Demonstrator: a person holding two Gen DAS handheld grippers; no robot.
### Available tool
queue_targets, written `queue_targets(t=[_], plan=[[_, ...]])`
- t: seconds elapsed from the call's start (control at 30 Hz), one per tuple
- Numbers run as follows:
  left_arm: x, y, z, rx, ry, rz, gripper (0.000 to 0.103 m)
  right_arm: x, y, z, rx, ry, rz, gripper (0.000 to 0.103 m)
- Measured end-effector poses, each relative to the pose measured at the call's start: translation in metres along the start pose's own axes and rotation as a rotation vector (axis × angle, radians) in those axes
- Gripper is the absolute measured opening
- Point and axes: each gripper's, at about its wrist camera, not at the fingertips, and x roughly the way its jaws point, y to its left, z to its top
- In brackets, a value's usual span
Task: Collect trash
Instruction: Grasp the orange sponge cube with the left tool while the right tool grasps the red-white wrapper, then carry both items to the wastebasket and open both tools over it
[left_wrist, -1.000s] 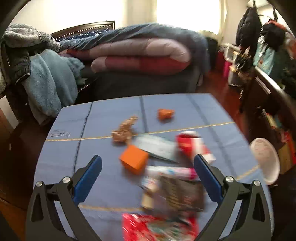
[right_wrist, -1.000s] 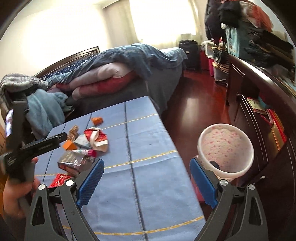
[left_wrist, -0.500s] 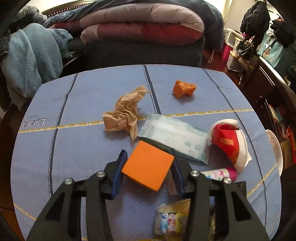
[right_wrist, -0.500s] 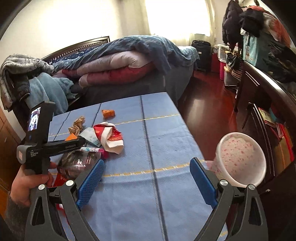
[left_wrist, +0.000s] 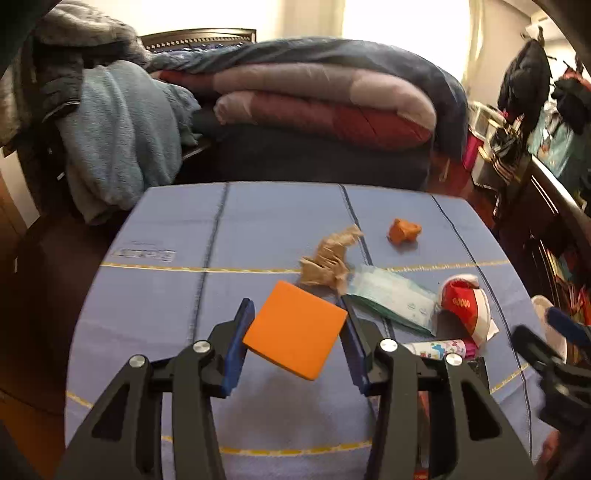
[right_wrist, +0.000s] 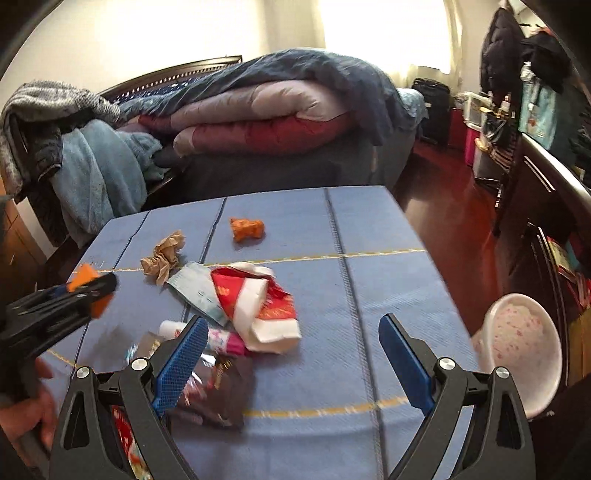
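left gripper (left_wrist: 295, 334): fingers clamp flat orange square block (left_wrist: 295, 334), lifted off blue cloth-covered surface (left_wrist: 155, 306) | right gripper (right_wrist: 291, 363): fingers spread wide, nothing held

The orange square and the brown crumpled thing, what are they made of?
The orange square, held in the left gripper, looks like matte foam or sponge: thick, flat-faced, no shine. The brown crumpled thing looks like paper: dull, with sharp creases and folds.
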Motion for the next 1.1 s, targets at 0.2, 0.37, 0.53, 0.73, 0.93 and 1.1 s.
queue_targets(t=[0.2, 0.37, 0.53, 0.73, 0.93, 1.1], plan=[[-0.016, 0.021, -0.003, -0.04, -0.029, 0.031, 0.046, 0.037, 0.014, 0.006, -0.02, 0.063, 0.017, 0.089], [-0.024, 0.037, -0.004, -0.076, -0.044, 0.041, 0.046, 0.059, 0.015, 0.005, -0.019, 0.13, 0.017, 0.061], [-0.033, 0.043, -0.006, -0.096, -0.05, 0.043, 0.046, 0.038, 0.006, 0.0, 0.004, 0.069, -0.006, 0.047], [-0.066, 0.038, -0.01, -0.104, -0.097, 0.011, 0.046, -0.013, -0.016, -0.01, 0.049, 0.001, -0.032, 0.047], [-0.112, 0.02, -0.019, -0.07, -0.163, -0.033, 0.046, -0.071, -0.029, -0.023, 0.073, -0.07, -0.016, 0.047], [-0.146, 0.004, -0.026, -0.041, -0.212, -0.058, 0.046, -0.118, -0.03, -0.028, 0.056, -0.146, -0.014, 0.047]])
